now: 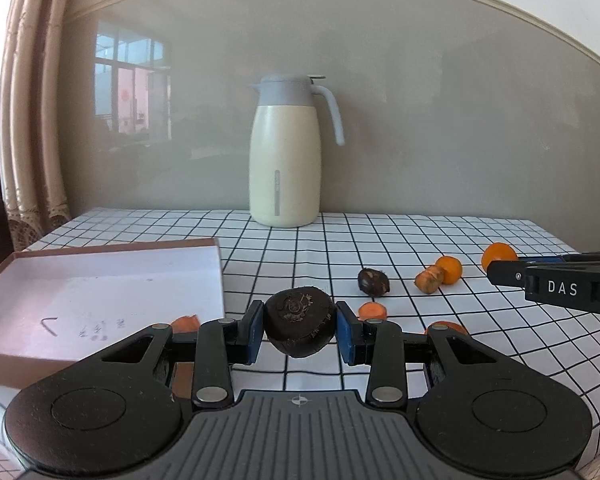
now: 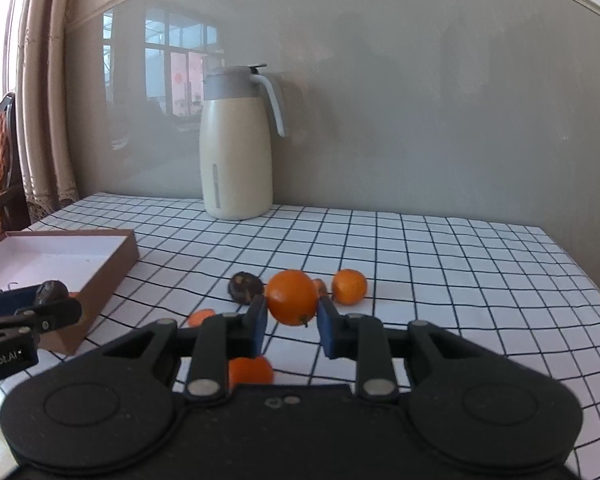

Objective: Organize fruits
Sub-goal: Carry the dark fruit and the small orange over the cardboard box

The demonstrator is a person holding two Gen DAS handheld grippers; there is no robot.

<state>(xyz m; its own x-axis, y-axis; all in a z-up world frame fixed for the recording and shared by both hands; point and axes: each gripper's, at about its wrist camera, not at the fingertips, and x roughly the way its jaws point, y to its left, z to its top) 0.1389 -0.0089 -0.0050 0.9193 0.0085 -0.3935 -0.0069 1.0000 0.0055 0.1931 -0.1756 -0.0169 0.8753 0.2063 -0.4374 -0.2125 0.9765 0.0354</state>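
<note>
Fruits | left gripper (image 1: pixel 300 330) pinching dark fruit (image 1: pixel 299 326) | right gripper (image 2: pixel 292 322) pinching orange (image 2: pixel 293 297)

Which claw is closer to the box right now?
Left. The left claw, gripping a dark fruit, sits right beside the box, at its near corner. The right claw, gripping an orange, is farther over, among the loose fruit.
</note>
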